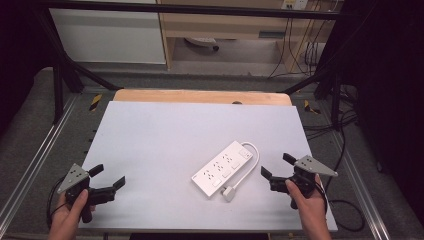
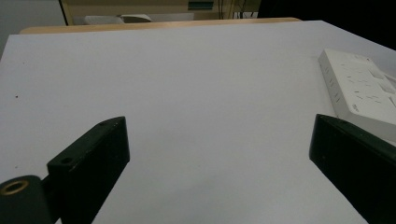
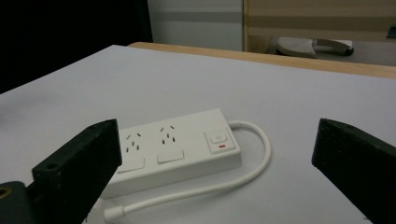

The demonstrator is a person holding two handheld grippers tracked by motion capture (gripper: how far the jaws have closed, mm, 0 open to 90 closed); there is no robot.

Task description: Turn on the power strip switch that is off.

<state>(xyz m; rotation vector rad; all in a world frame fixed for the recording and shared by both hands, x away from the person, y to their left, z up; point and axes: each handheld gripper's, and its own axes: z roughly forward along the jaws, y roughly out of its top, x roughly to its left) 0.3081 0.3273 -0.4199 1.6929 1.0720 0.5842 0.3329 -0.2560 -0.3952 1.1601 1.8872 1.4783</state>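
Two grippers hang over the near edge of a pale grey table (image 1: 165, 135), one at each bottom corner of the high view. At the left, the left gripper (image 1: 108, 176) sits in the person's left hand (image 1: 70, 212), its grey three-cornered plate tipped up and its two black jaws spread wide apart with nothing between them. They point toward the middle of the table. In the left gripper view the same jaws rise from the bottom corners, far from each other, with bare tabletop between them and the white power strip (image 2: 362, 88) lying off to the right, just past the right-hand jaw.

Toward the middle, right of centre in the high view, the power strip (image 1: 223, 167) lies flat and slantwise on the table, its switch end farther from the person and to the right. Its white cable (image 1: 250, 162) loops out from that far end and runs back down the strip's right side to a plug (image 1: 229, 193) resting beside the near end.

At the right, the right gripper (image 1: 274, 166) is held in the right hand (image 1: 306, 197), jaws also wide apart and empty, aimed at the strip and near it without touching. In the right gripper view the strip (image 3: 173, 149) lies between the spread jaws, switch (image 3: 217, 138) to its right end, cable (image 3: 254, 158) curling in front.
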